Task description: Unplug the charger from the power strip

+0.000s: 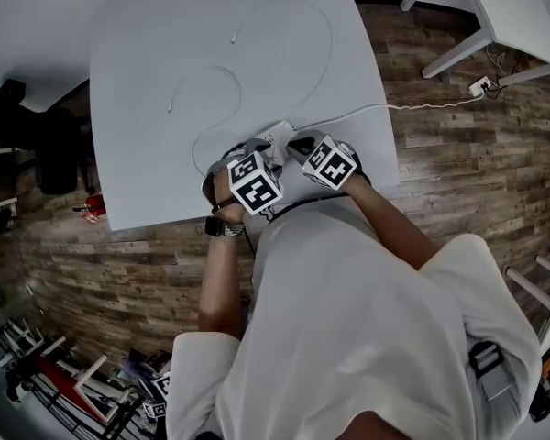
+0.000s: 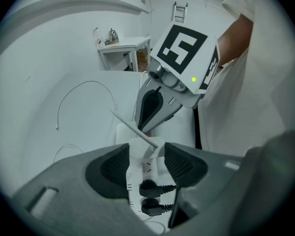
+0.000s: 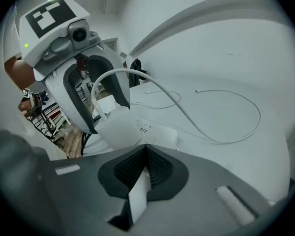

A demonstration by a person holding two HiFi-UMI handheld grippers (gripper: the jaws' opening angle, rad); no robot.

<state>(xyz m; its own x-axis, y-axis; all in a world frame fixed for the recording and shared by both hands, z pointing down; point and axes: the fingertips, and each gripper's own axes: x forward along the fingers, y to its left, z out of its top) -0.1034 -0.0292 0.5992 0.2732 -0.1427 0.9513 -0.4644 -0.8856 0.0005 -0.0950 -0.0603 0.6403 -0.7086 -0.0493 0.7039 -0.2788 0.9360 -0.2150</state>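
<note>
**Head and gripper views at the near edge of the white tabletop (image 1: pixel 165 62).** We take the power strip (image 2: pixel 137 173) as our reference. The left hand-held gripper (image 2: pixel 146 157) points steeply down over the strip with one jaw on each long side. Its pads press against the white casing, so we read it as grasping the strip. Two black plugs (image 2: pixel 148 187) fill the sockets at the end of the strip nearest this gripper's camera. Past them comes a free socket, then the charger (image 2: pixel 140 147), a white block seated on the far part of the strip, with a thin white lead (image 2: pixel 130 124) rising from it. Just beyond the charger, the right hand-held gripper (image 3: pixel 146 163) slants down toward the strip. Its jaws are clenched on a narrow white piece (image 3: pixel 137 200) that we cannot identify. Farther from the strip, a thin white cable (image 1: pixel 331 42) loops across the tabletop. A thicker white cord (image 1: pixel 422 107) runs from the strip out over the wooden floor (image 1: pixel 458 172) to a socket block (image 1: pixel 479 86) lying there.
</note>
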